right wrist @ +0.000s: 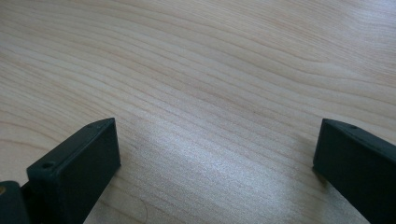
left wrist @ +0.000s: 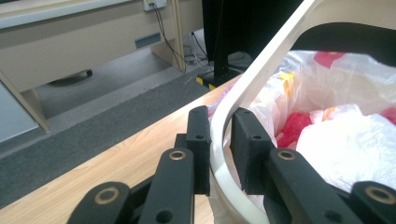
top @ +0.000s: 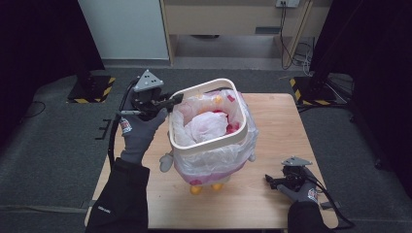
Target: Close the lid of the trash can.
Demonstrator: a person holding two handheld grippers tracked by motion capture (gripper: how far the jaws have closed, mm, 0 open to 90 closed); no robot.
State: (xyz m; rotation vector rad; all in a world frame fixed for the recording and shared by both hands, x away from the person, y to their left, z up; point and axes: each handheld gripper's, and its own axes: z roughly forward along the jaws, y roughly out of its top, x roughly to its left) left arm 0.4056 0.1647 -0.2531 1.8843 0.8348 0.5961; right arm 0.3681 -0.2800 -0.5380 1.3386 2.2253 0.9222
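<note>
A small bin lined with a clear plastic bag stands mid-table, stuffed with white and red plastic. A cream rounded-square ring sits on top of it, its far side lifted above the bag. My left gripper is at the ring's far-left corner. In the left gripper view it is shut on the ring, one pad outside and one inside against the bag. My right gripper rests low at the table's front right, open over bare wood.
The wooden table has free room to the right of the bin and along its front. Orange feet and a white stub stick out at the bin's base. Black stands with striped bases flank the table.
</note>
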